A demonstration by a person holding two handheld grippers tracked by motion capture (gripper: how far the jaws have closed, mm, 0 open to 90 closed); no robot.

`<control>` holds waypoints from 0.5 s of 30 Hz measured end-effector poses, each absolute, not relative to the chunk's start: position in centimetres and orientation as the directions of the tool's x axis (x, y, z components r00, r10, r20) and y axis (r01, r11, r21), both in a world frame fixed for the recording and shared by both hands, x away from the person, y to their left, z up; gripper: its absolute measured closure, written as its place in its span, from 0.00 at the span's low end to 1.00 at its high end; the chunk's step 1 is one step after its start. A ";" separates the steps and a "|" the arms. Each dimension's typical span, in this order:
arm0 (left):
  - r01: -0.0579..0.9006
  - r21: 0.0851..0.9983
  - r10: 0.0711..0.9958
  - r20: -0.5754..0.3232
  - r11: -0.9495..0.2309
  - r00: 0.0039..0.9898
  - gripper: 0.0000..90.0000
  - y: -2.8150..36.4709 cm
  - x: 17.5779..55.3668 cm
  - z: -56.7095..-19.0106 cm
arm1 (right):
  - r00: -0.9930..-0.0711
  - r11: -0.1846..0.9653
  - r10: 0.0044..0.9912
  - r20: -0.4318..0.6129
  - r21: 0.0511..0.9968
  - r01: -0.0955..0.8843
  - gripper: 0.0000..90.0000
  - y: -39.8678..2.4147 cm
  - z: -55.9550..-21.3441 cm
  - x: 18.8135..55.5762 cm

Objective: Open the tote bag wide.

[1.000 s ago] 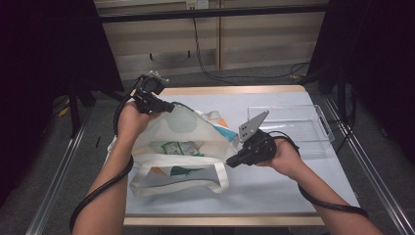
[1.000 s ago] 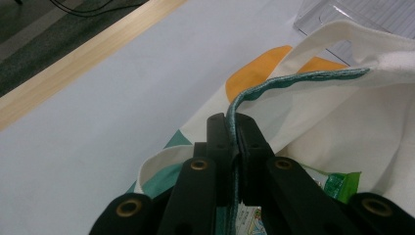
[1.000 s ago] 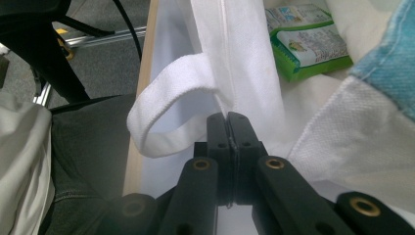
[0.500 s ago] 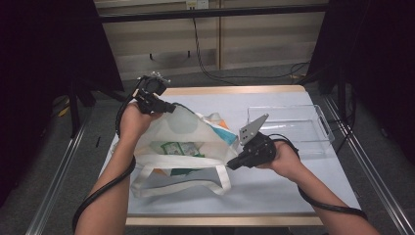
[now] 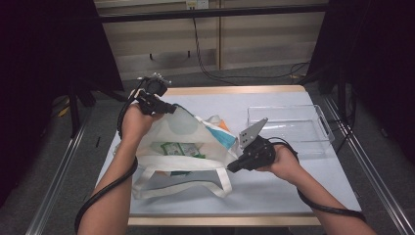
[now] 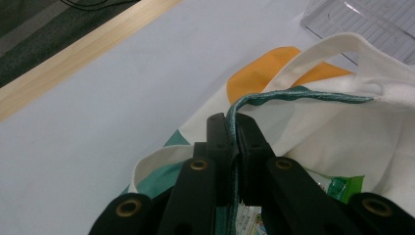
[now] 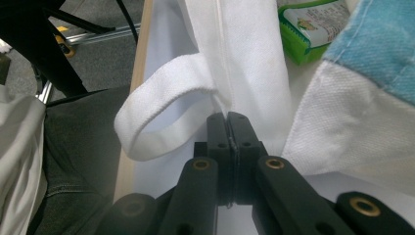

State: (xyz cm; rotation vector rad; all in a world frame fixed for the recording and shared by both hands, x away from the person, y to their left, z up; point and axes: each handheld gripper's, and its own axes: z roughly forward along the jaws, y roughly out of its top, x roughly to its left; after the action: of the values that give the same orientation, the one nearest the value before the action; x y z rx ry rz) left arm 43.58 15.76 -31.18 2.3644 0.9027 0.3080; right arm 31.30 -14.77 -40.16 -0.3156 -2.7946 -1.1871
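A white cloth tote bag [image 5: 181, 129] with green, orange and blue patches lies on the table with its mouth held apart. My left gripper [image 5: 171, 108] is shut on the bag's green-edged rim [image 6: 293, 95] at the far left, the cloth pinched between the pads [image 6: 234, 122]. My right gripper [image 5: 229, 169] is shut on the bag's white rim [image 7: 244, 73] at the near right, beside a white strap loop [image 7: 161, 107]. Green packets [image 5: 176, 148] lie inside the bag [image 7: 306, 29].
A clear plastic tray [image 5: 288, 128] stands at the right rear of the pale table [image 5: 274, 191], close behind my right hand. The bag's lower strap [image 5: 195, 188] trails toward the front edge. The wooden table edge [image 6: 58, 73] runs along the far side.
My right gripper has shifted slightly toward the near edge with the bag's rim in it. The left gripper has held still.
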 end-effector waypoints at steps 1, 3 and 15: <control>0.529 0.590 0.663 0.015 -0.610 0.748 0.96 15.8 43.6 -31.2 | -0.975 0.677 0.156 0.159 0.701 0.223 0.99 -14.8 -40.3 31.3; 0.536 0.595 0.669 0.004 -0.599 0.743 0.96 15.6 43.7 -31.3 | -0.974 0.678 0.158 0.164 0.699 0.228 0.99 -14.8 -40.5 31.3; 0.554 0.592 0.685 -0.003 -0.586 0.728 0.96 15.4 44.0 -31.8 | -0.973 0.681 0.168 0.158 0.695 0.230 0.99 -14.8 -41.2 31.2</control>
State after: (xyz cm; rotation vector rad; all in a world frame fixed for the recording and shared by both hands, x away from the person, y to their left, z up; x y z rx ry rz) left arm 43.99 15.36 -31.82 2.3560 0.9357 0.3025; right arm 31.25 -14.82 -41.19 -0.3328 -2.8056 -1.1775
